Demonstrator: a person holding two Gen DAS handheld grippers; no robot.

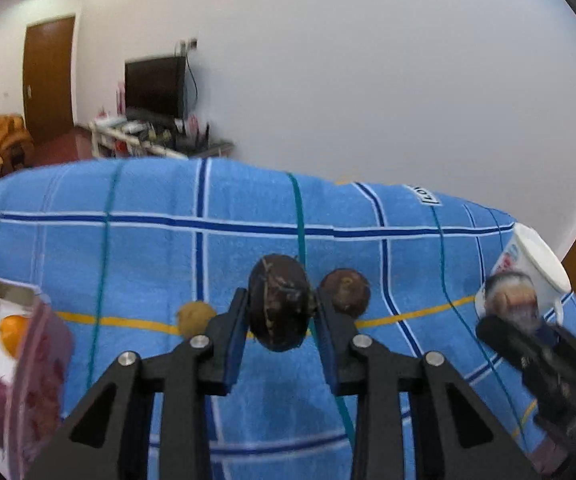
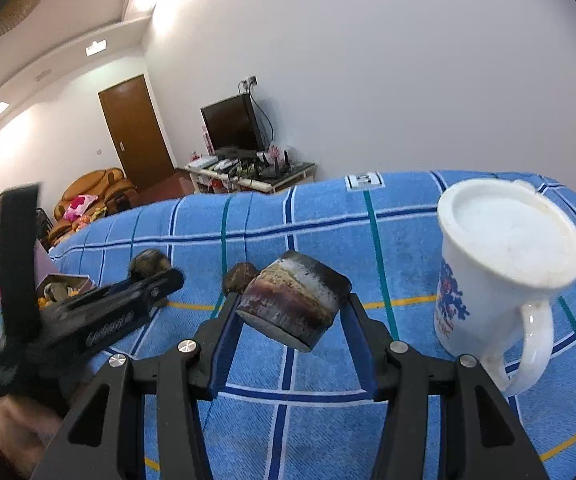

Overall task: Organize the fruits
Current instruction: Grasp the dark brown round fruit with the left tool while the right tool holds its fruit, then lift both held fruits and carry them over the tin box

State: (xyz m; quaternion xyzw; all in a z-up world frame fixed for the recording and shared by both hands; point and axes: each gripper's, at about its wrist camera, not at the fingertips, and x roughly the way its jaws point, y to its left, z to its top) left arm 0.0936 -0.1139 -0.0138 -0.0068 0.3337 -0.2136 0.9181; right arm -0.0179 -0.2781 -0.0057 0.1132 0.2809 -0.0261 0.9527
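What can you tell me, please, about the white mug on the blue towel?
The white mug looks ceramic, with blue and red print on its side. It stands upside down on the blue checked towel, its flat base facing up and its looped handle turned toward the camera. Nothing grips it; the right claw holds a brown cylindrical item beside it.

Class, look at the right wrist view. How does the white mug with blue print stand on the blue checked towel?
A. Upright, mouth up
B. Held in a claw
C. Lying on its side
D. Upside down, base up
D: the white ceramic mug with blue print rests on the blue checked towel with its flat round base facing up, handle at its side, and neither claw touches it.
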